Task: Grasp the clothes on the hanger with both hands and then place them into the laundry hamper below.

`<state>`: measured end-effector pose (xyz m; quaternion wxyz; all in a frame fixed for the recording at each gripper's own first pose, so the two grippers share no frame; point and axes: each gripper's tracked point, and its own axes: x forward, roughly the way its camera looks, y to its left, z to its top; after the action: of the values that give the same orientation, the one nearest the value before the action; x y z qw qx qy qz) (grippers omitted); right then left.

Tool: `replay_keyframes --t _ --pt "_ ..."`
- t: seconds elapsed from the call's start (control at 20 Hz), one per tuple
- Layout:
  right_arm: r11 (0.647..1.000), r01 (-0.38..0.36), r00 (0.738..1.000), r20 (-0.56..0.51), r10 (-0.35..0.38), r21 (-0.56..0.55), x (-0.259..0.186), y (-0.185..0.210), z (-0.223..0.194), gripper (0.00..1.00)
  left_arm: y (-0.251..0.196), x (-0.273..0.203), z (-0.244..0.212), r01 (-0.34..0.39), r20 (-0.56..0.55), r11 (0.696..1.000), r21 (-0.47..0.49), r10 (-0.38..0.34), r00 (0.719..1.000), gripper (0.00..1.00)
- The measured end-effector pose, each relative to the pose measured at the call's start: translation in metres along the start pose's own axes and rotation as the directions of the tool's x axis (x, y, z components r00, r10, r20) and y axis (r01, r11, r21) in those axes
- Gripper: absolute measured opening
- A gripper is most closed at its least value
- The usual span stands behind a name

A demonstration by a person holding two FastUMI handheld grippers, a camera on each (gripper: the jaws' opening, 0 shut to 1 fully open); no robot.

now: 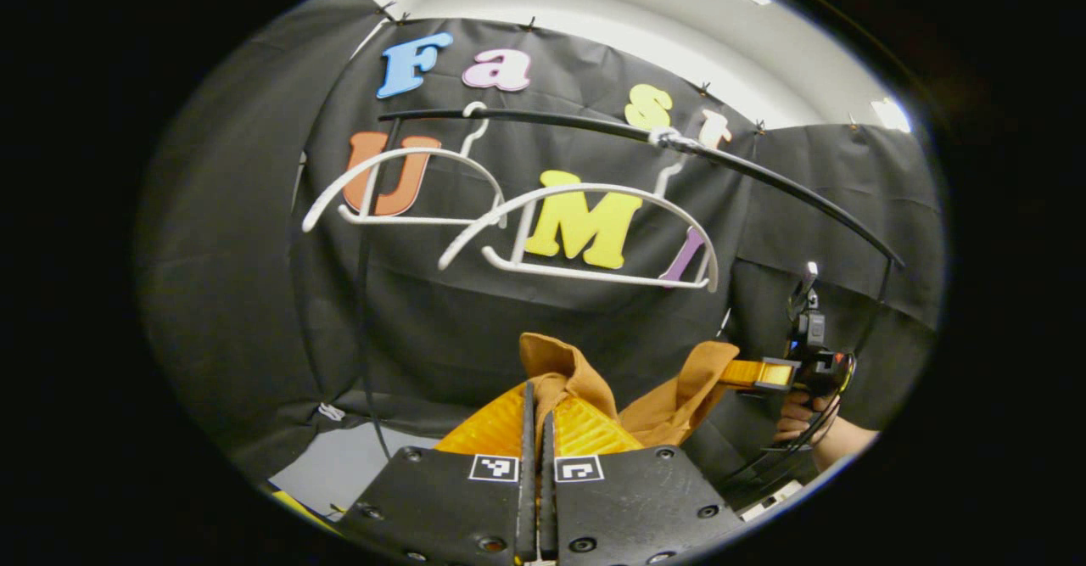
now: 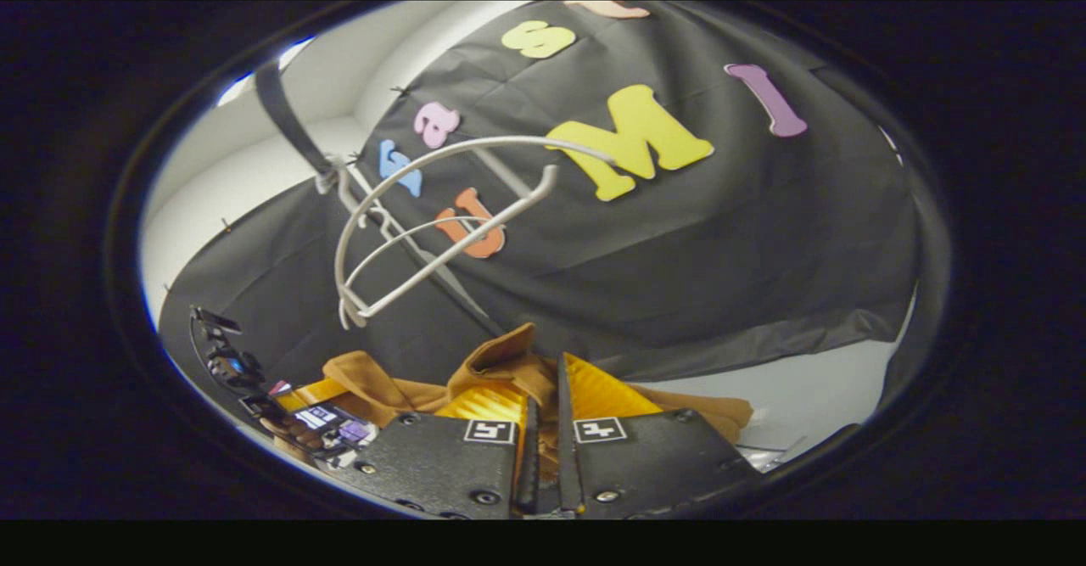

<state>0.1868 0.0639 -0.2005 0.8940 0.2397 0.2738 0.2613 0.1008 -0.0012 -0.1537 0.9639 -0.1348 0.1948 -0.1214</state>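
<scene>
Your left gripper (image 1: 538,417) is pinching a fold of the brown garment (image 1: 585,379) between both fingers pressed close together. Your right gripper (image 2: 543,413) is clamping another bunch of that cloth. The garment is hanging between your two grippers, below two bare white hangers (image 1: 585,231) that are dangling from the black rail (image 1: 594,129).

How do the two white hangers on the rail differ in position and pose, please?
In the left gripper view, the left hanger hangs higher in the picture, near the end of the black rail; the right hanger hangs lower, further along it. The right hanger overlaps the left one's tip. Both are white, bare and hooked on the rail.
</scene>
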Motion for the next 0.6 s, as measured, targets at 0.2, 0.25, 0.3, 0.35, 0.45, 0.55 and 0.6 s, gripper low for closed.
replay_keyframes --t 0.2,0.25,0.3,0.35,0.45,0.55,0.6 --pt "0.995 -0.087 0.996 -0.005 0.087 -0.054 -0.009 0.053 -0.005 0.13 -0.033 -0.009 0.013 0.055 0.024 0.998 0.014 -0.056 0.998 0.08" --pt "0.991 -0.119 0.993 -0.007 0.119 -0.063 -0.012 0.072 -0.007 0.12 -0.039 -0.011 0.014 0.063 0.03 0.998 0.02 -0.064 0.998 0.08" --pt "0.988 -0.138 0.99 -0.006 0.138 -0.069 -0.016 0.084 -0.009 0.12 -0.046 -0.013 0.016 0.072 0.033 0.997 0.024 -0.073 0.997 0.08" --pt "0.984 -0.157 0.988 -0.012 0.157 -0.082 -0.018 0.096 -0.013 0.12 -0.051 -0.012 0.019 0.075 0.034 0.997 0.031 -0.076 0.997 0.07" --pt "0.98 -0.162 0.987 -0.012 0.162 -0.118 -0.022 0.114 -0.018 0.12 -0.061 -0.016 0.024 0.078 0.04 0.996 0.051 -0.081 0.996 0.08" --pt "0.976 -0.166 0.986 0.0 0.168 -0.144 -0.026 0.131 -0.023 0.12 -0.068 -0.022 0.026 0.087 0.05 0.994 0.073 -0.09 0.995 0.08" --pt "0.975 -0.163 0.986 0.011 0.167 -0.151 -0.026 0.137 -0.024 0.13 -0.07 -0.022 0.022 0.082 0.052 0.993 0.087 -0.086 0.995 0.01"
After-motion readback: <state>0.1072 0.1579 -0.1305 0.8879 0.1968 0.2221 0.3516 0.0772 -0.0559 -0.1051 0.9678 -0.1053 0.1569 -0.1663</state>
